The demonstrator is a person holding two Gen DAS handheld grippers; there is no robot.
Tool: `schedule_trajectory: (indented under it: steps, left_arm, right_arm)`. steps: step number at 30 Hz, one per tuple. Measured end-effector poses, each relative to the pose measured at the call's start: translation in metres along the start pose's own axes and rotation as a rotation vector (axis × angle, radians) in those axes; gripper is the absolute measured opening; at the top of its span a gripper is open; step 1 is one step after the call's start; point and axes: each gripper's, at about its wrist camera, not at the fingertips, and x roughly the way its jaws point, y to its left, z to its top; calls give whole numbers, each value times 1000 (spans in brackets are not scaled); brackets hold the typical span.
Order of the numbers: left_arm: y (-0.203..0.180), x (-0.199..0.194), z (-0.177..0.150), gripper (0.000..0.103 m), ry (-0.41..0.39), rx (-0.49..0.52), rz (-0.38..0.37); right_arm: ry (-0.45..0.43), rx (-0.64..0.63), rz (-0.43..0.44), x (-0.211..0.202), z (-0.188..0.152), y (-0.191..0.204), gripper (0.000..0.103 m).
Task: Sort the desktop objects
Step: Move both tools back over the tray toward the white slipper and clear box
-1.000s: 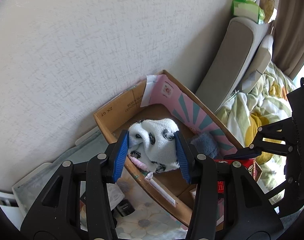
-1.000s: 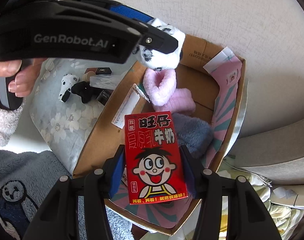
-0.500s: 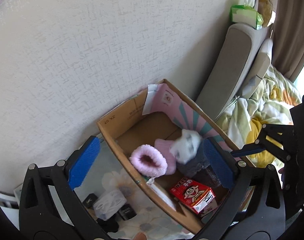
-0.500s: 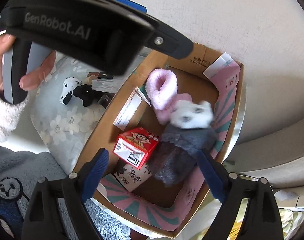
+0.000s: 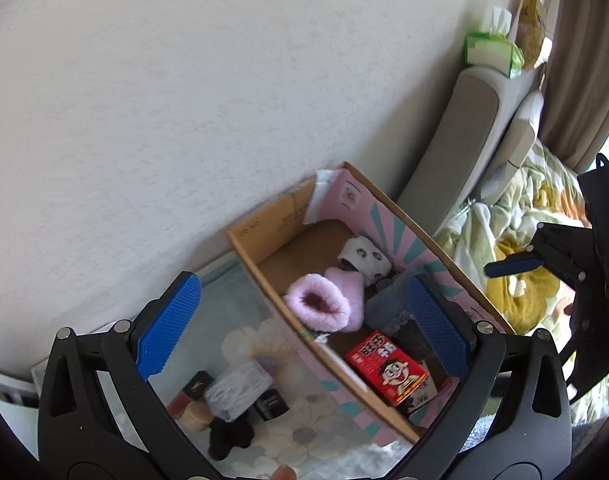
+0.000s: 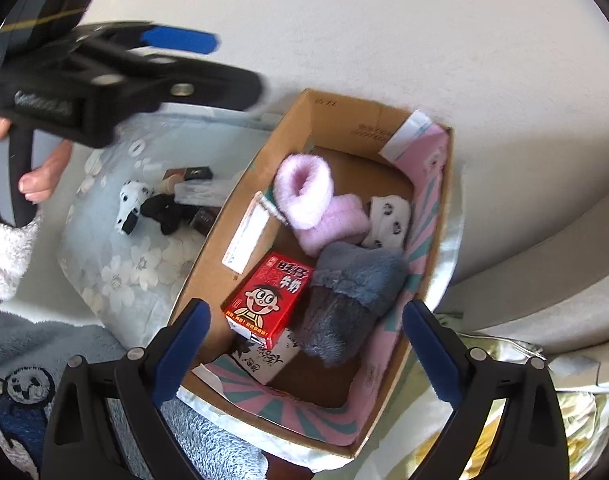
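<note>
A second ago the left gripper (image 5: pixel 302 322) squeezed the spotted sock (image 6: pixel 387 221) and the right gripper (image 6: pixel 306 354) squeezed the red milk carton (image 6: pixel 266 298). Both jaws have just been opening; now they stand wide and hold nothing. Both things lie inside the cardboard box (image 6: pixel 288 128). The sock rests at the box's far end, beside the pink slipper (image 6: pixel 304 196). The carton lies flat near the box's near end, leaning on the grey slipper (image 6: pixel 352 296), printed face up. Its long axis runs diagonally across the box, with the face's head toward the far wall.
</note>
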Motion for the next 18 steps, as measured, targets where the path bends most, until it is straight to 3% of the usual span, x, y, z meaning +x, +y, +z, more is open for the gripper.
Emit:
schedule_trajectory:
  steps: [4, 9, 18]
  left_arm:
    - [18, -23, -5, 103, -34, -6, 32]
    - [51, -53, -17, 103, -54, -41, 83]
    - [116, -103, -66, 103, -58, -106, 192]
  right_arm:
    - [-31, 36, -24, -12, 3, 0, 96]
    - [-5, -24, -109, -10, 8, 13, 96]
    - [-61, -139, -58, -17, 35, 53, 96]
